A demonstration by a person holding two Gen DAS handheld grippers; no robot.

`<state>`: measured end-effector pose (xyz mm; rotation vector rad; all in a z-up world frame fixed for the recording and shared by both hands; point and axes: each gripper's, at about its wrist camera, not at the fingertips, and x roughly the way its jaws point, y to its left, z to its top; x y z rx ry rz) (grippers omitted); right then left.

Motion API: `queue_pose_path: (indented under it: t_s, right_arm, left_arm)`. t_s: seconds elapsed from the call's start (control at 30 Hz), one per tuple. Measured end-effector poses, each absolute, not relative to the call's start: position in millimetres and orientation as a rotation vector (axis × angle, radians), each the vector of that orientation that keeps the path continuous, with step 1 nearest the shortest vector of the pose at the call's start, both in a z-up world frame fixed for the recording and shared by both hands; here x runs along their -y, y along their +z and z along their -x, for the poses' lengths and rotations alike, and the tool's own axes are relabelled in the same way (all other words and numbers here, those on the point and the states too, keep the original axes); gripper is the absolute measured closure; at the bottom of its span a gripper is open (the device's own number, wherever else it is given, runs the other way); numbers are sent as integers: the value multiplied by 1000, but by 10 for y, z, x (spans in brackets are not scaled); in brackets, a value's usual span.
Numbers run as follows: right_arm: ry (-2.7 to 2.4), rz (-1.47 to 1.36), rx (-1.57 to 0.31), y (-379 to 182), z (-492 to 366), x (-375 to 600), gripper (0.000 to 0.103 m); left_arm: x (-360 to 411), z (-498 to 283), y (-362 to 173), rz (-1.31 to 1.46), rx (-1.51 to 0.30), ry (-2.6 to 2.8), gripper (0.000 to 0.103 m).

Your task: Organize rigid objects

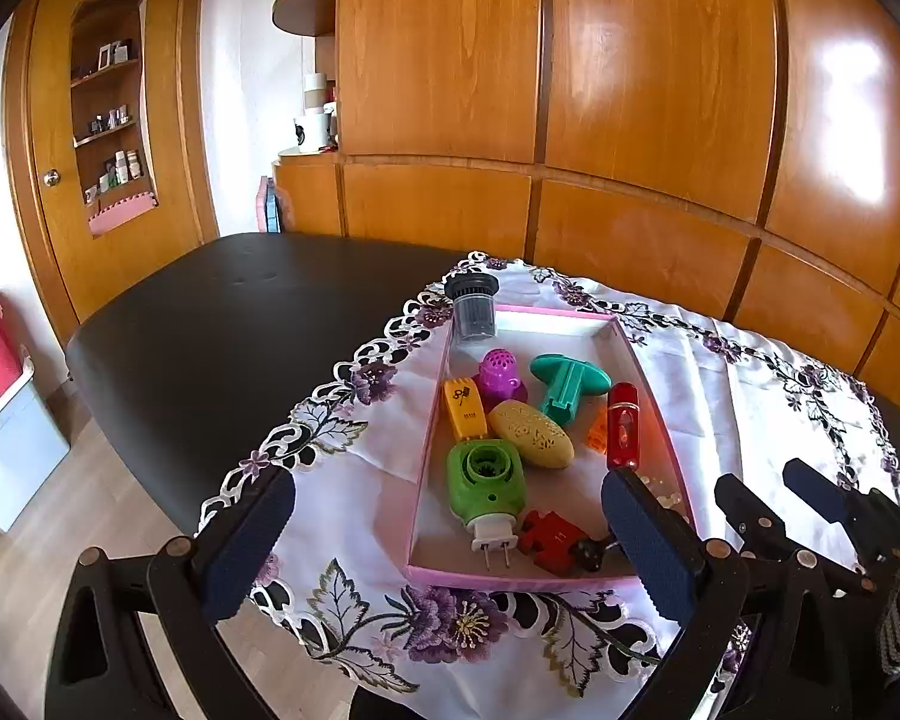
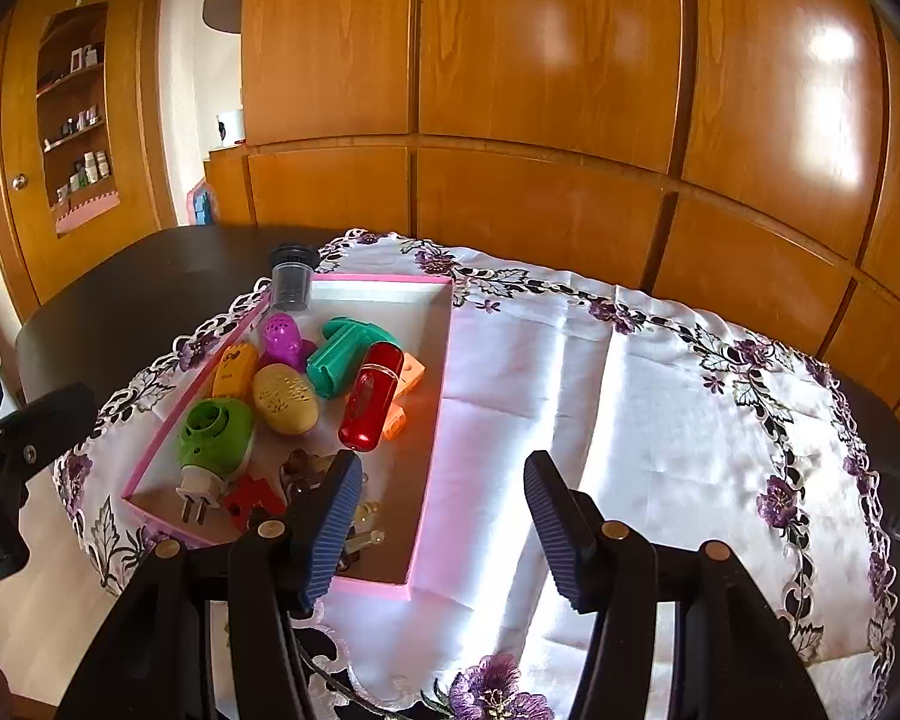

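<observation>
The pink tray (image 2: 432,396) sits on the embroidered cloth (image 2: 660,420), already holding the red bottle (image 2: 371,396) and green plug-in (image 2: 216,438). My left gripper (image 1: 450,534) and right gripper (image 2: 438,528) both gape empty. I'd approach low, squaring pads before closing.

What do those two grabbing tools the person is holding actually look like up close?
Both are black plastic tongs with two fingers each. The left tongs and the right tongs carry dark blue ribbed rubber pads on the inner faces of their fingers. Round pale metal rivets mark the joints of the black linkage bars. No cables, sleeves or printed markings show.
</observation>
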<state>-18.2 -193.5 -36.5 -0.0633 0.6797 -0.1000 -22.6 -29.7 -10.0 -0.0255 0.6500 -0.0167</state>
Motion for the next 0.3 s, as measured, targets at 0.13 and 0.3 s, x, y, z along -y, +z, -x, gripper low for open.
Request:
queue_pose_path:
  t_s: [0.13,0.3]
  right_arm:
    - [-99,69,-682,-371,185,1919,46]
    - [-95,72,-685,-386,187,1896,46]
  left_arm:
    - [286,233,-103,17,-648,-15,0]
    - [272,241,-91,12,-633,-9,0]
